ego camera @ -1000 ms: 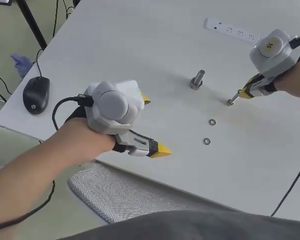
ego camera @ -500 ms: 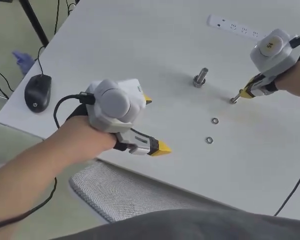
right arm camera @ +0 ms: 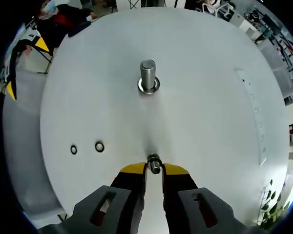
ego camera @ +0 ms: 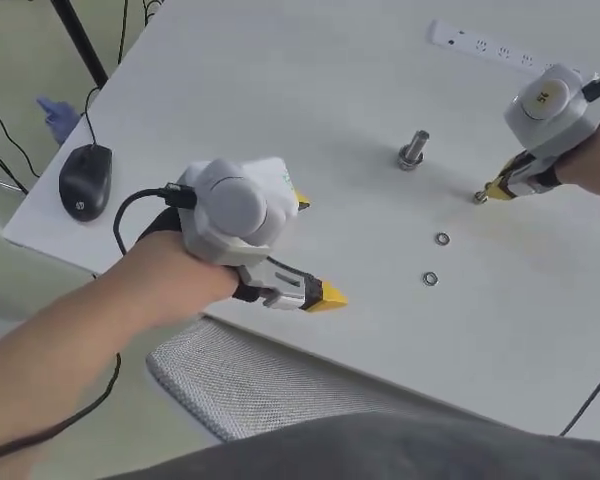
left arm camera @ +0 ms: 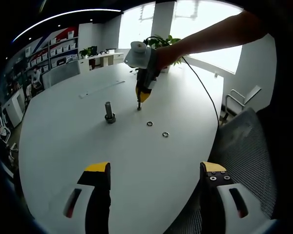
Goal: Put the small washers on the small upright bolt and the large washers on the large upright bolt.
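Yellow-tipped, your right claw [right arm camera: 154, 171] sits nearly closed at the small bolt [right arm camera: 154, 161]; whether it grips it, I cannot tell. Your left claw [left arm camera: 155, 168] is released, well apart from that bolt.

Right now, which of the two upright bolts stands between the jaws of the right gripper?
The small upright bolt, the thin one, stands between the yellow tips of the right gripper; the thicker large upright bolt stands apart, untouched.
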Demonstrator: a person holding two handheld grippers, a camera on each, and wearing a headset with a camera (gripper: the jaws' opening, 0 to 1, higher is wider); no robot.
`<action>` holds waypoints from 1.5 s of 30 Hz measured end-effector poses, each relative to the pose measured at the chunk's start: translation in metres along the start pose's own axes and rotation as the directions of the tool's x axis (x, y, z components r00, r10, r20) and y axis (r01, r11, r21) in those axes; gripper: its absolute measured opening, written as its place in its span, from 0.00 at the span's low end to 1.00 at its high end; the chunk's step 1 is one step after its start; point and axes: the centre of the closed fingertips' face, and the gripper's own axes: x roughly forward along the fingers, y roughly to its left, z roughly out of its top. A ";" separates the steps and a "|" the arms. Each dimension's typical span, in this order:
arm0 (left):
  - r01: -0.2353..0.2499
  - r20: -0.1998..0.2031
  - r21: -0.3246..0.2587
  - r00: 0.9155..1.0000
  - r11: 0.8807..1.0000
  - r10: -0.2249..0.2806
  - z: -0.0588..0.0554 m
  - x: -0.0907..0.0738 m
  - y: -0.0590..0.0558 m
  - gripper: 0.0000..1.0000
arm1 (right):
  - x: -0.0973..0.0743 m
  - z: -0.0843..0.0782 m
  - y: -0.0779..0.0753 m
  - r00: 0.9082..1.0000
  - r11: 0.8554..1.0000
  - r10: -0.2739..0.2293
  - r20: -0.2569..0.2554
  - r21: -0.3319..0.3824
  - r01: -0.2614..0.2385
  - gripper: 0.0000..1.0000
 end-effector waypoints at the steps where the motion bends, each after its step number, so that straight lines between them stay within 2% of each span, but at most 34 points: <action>1: 0.000 0.000 0.001 1.000 1.000 0.000 0.000 0.000 0.000 0.74 | 0.002 0.000 -0.001 1.000 1.000 0.000 0.000 -0.002 0.000 0.13; 6: -0.005 0.015 0.001 1.000 1.000 0.005 0.005 -0.001 0.000 0.75 | 0.009 -0.002 0.000 1.000 1.000 0.004 -0.001 -0.003 -0.004 0.13; 10: -0.016 0.069 -0.002 0.998 1.000 0.016 0.015 -0.004 0.002 0.81 | 0.014 -0.003 0.005 1.000 1.000 -0.001 -0.004 -0.010 0.001 0.13; 13: -0.025 0.082 0.004 0.996 1.000 0.024 0.018 -0.005 0.004 0.85 | 0.016 -0.004 0.009 1.000 1.000 -0.004 -0.007 -0.011 0.003 0.13; 20: -0.024 0.072 0.008 0.997 1.000 0.023 0.015 -0.003 0.003 0.90 | 0.018 -0.005 0.011 1.000 1.000 -0.005 -0.017 -0.025 0.005 0.14; 23: -0.015 0.094 -0.017 0.995 1.000 0.017 0.017 -0.002 0.001 0.91 | 0.016 -0.004 0.013 1.000 1.000 -0.008 -0.019 -0.024 0.008 0.14; 26: -0.019 0.076 -0.008 0.997 1.000 0.019 0.012 -0.002 0.001 0.91 | 0.015 -0.004 0.014 1.000 1.000 -0.007 -0.022 -0.027 0.006 0.14; 35: -0.001 0.059 -0.012 0.998 1.000 0.001 0.007 -0.002 -0.003 0.87 | 0.012 -0.003 0.016 1.000 1.000 -0.002 -0.020 -0.023 0.002 0.14; 38: 0.000 0.053 -0.011 0.999 1.000 0.001 0.005 -0.002 -0.003 0.86 | 0.011 0.000 0.014 1.000 1.000 -0.003 -0.009 -0.030 0.003 0.17; 40: -0.008 0.063 -0.017 0.998 1.000 0.009 0.007 -0.002 -0.002 0.87 | 0.013 0.000 0.009 1.000 1.000 -0.001 -0.002 -0.029 0.001 0.21; 45: -0.014 0.078 -0.016 0.997 1.000 0.015 0.011 -0.003 0.000 0.88 | 0.012 -0.001 0.009 1.000 1.000 0.008 -0.001 -0.029 -0.008 0.27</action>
